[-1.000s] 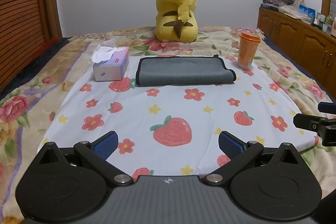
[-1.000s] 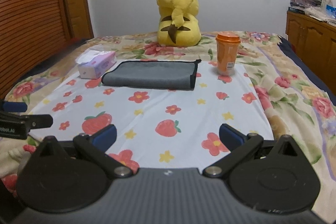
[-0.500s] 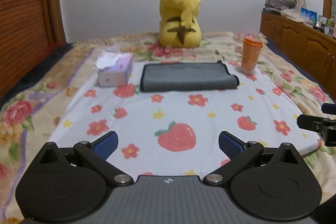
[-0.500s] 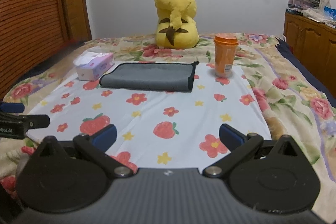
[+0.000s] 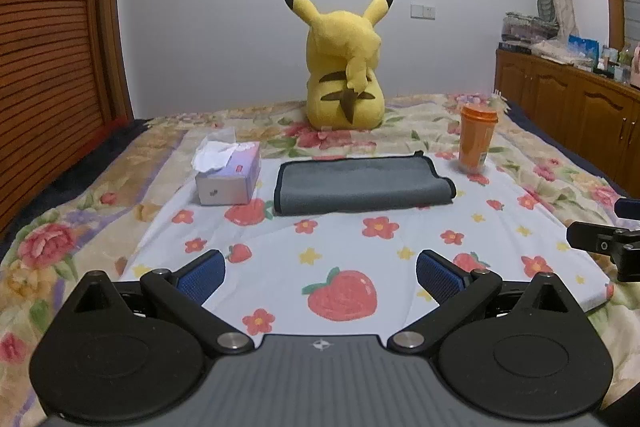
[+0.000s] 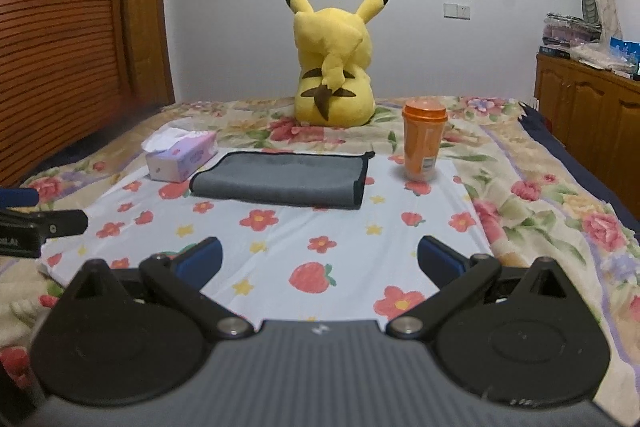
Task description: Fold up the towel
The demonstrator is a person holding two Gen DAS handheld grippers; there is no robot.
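A grey towel [image 5: 362, 183] with black trim lies folded flat on the white strawberry-print cloth [image 5: 340, 251] on the bed; it also shows in the right wrist view [image 6: 282, 183]. My left gripper [image 5: 320, 273] is open and empty, well short of the towel. My right gripper [image 6: 318, 259] is open and empty, also short of the towel. Part of the right gripper [image 5: 604, 247] shows at the right edge of the left wrist view, and part of the left gripper [image 6: 36, 227] at the left edge of the right wrist view.
A tissue box [image 5: 228, 175] sits left of the towel and an orange cup [image 5: 476, 139] to its right. A yellow plush toy [image 5: 344, 71] sits behind. A wooden headboard [image 5: 48, 67] is on the left, wooden cabinets [image 5: 568, 107] on the right.
Both views have dropped lower and tilted up a little, so the towel sits lower in the frames. Both grippers stay open. The towel has not moved.
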